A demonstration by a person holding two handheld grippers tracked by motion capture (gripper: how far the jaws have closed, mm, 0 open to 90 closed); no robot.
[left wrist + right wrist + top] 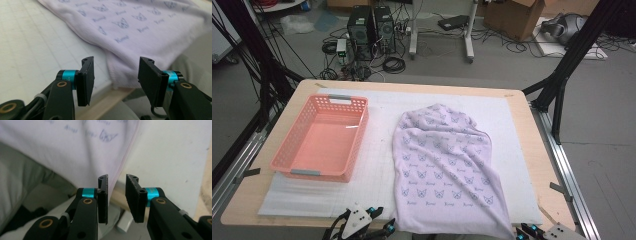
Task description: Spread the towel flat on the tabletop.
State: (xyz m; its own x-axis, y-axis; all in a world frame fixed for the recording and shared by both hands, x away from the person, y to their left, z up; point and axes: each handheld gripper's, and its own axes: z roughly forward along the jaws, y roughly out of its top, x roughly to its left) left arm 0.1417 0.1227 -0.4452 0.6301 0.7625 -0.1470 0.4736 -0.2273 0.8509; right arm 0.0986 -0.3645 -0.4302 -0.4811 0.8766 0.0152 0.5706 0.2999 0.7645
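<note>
A pale lilac cloth printed with small cat faces lies spread on the white mat, and its near end hangs over the table's front edge. My left gripper is at the front edge, beside the cloth's near left corner. In the left gripper view it stands open, with the cloth's hem just beyond the pads and untouched. My right gripper is at the cloth's near right corner. In the right gripper view its jaws stand a little apart, with the cloth's edge hanging close to the left pad, not pinched.
A salmon plastic basket with nothing in it stands on the left of the mat. The wooden table is flanked by black frame posts. Computer towers, cables and cardboard boxes sit on the floor beyond.
</note>
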